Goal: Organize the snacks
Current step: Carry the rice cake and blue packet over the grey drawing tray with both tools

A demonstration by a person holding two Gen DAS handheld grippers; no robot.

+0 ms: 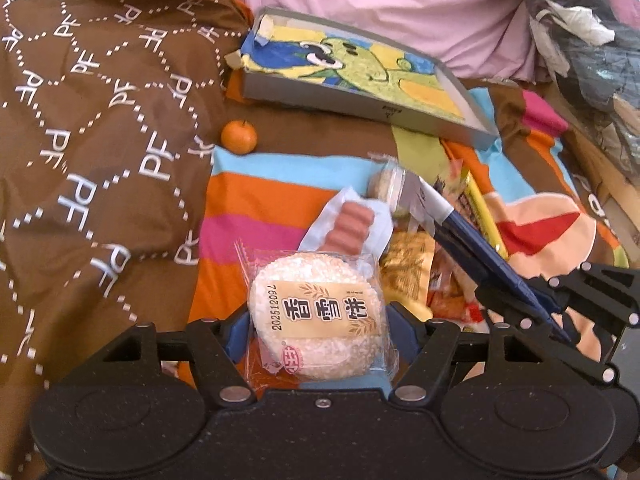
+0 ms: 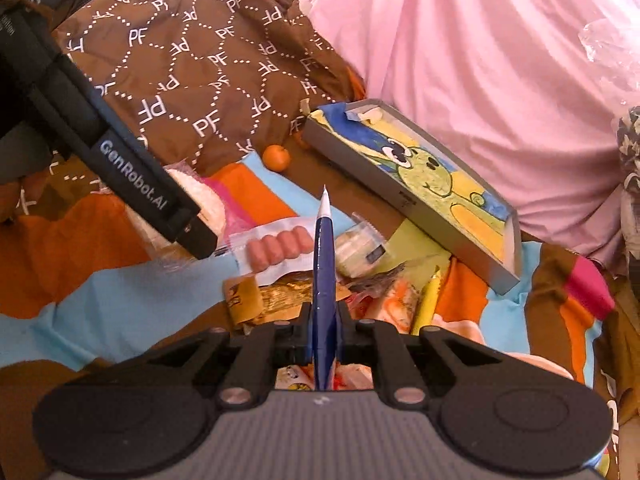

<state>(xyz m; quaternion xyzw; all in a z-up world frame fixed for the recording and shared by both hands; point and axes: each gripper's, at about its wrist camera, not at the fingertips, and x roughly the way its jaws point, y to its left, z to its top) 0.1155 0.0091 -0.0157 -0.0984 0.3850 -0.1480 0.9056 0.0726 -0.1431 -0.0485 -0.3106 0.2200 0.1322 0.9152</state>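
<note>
Striped bedding [image 1: 256, 196] beneath round white rice cracker [image 1: 316, 316], clear-wrapped.

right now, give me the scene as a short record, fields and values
left gripper: shut on rice cracker, wrapped, round
right gripper: shut, empty, over the snack pile
sausages: clear pack, just beyond the cracker
orange: alone on the blanket, near the box
box: shallow, grey, cartoon lining, no snacks in it
snack pile: mixed packets between grippers and box
surface: striped blanket
</note>
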